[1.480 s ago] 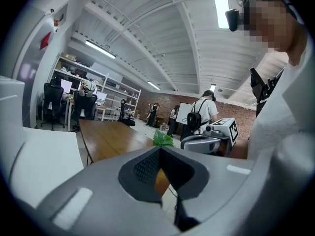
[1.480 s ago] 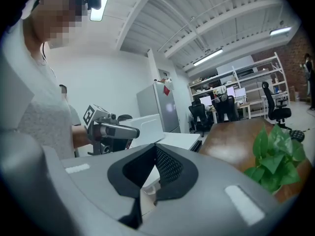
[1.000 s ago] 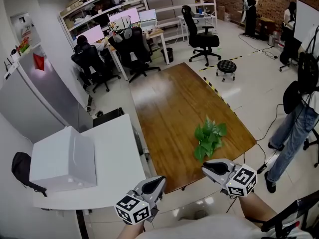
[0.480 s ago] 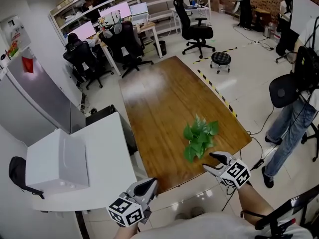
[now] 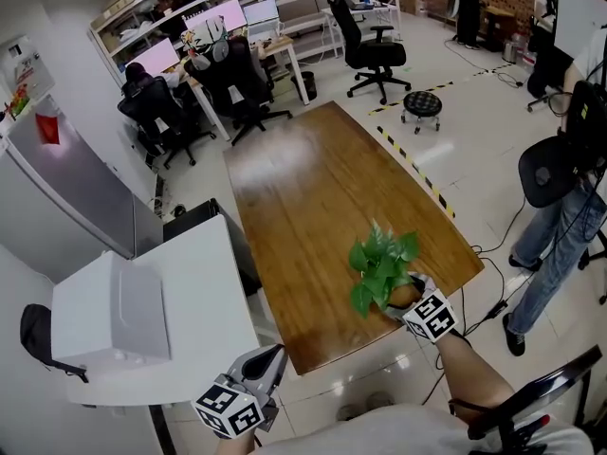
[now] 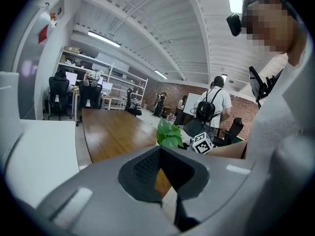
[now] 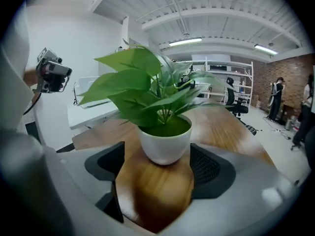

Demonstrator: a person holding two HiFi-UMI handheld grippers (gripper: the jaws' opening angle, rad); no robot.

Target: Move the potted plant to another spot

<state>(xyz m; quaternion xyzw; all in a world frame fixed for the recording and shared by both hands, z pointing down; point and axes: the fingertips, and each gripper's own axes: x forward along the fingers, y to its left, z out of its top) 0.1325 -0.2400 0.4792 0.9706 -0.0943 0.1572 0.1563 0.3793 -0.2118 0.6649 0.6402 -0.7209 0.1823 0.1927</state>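
Note:
A potted plant (image 5: 379,262) with broad green leaves in a small white pot (image 7: 165,144) stands upright near the front right corner of the long wooden table (image 5: 303,197). My right gripper (image 5: 410,297) has come down to table level at the pot. Its jaws are opening, and the pot sits between the pads (image 7: 209,166) with the pads not pressing on it. My left gripper (image 5: 273,356) hangs off the table's front edge, left of the plant, shut and holding nothing. From the left gripper view the plant (image 6: 170,134) shows ahead to the right.
A white side table (image 5: 204,282) carrying a white box (image 5: 114,311) stands left of the wooden table. Office chairs (image 5: 365,41) and desks fill the far end, with a round stool (image 5: 420,107). A person (image 5: 560,245) stands at the right, and a black chair (image 5: 541,406) is near my right elbow.
My right gripper has dropped and moved forward to the plant, and its jaws have spread around the pot. My left gripper has sunk a little toward the lower left.

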